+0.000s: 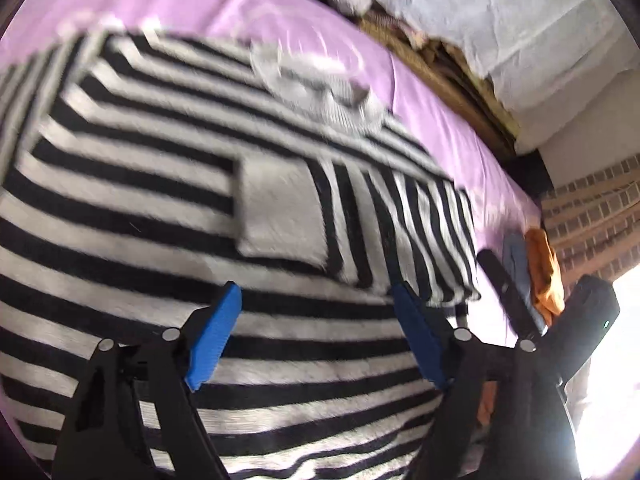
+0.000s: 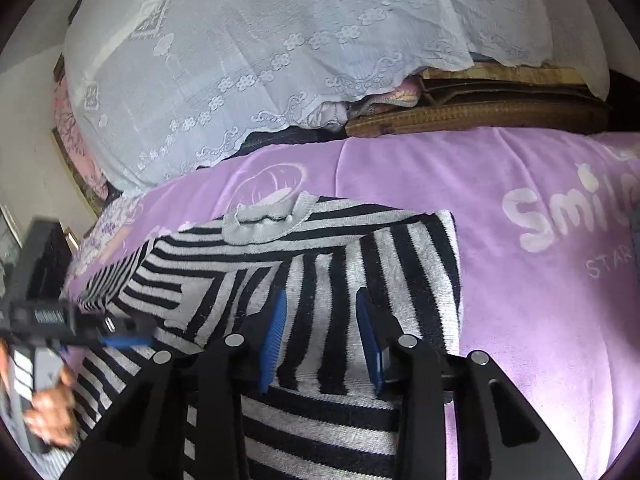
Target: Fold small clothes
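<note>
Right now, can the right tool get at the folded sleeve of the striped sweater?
Probably yes. The right tool is open and sits just above the folded sleeve of the striped sweater, with nothing between them. The left tool is off to the side, clear of it.

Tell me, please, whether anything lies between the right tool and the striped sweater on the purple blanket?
Nothing visible does. The right tool hangs open directly over the folded sleeve of the black-and-white striped knit sweater, with only air between its blue pads and the fabric. The purple fleece blanket lies beneath.
</note>
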Demonstrator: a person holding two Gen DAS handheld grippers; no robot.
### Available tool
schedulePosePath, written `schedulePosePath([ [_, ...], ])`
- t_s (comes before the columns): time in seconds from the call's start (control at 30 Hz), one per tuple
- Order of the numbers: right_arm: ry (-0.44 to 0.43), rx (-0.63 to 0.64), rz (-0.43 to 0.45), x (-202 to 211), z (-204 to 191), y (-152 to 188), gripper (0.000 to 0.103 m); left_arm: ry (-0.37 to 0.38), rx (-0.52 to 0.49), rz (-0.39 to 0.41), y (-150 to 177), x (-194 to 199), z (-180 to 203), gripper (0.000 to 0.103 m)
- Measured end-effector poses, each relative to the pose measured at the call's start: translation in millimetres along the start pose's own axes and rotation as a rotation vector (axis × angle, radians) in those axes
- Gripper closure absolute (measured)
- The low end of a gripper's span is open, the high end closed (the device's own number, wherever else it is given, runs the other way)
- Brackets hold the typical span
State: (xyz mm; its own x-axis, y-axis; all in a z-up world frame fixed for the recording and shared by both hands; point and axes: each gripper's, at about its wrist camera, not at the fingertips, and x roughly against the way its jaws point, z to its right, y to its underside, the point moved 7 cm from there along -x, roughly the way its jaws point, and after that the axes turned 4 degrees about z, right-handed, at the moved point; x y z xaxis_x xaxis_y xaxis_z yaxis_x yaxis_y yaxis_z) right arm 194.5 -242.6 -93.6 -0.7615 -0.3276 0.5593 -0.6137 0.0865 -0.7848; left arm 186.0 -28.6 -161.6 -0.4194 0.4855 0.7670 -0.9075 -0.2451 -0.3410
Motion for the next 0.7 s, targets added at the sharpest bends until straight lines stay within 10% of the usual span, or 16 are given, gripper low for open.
schedulePosePath([
  [0.27, -0.008, -0.101, 0.022, 0, 21, -6, 0.067, -0.031, 0.064, 0.041, -15, -24, 7, 0.042],
  [0.4, 0.021, -0.114, 0.059, 6, 30, -14, 0.068, -0.121, 0.079, 0.095, -32, -32, -8, 0.094],
  [0.6, 0.064, -0.122, 0.03, -1, 40, -13, 0.081, -0.208, -0.019, 0.227, -36, -9, -8, 0.096],
  [0.7, 0.167, -0.05, -0.137, -33, 41, 12, 0.087, -0.254, -0.063, 0.206, -37, -19, -13, 0.095],
])
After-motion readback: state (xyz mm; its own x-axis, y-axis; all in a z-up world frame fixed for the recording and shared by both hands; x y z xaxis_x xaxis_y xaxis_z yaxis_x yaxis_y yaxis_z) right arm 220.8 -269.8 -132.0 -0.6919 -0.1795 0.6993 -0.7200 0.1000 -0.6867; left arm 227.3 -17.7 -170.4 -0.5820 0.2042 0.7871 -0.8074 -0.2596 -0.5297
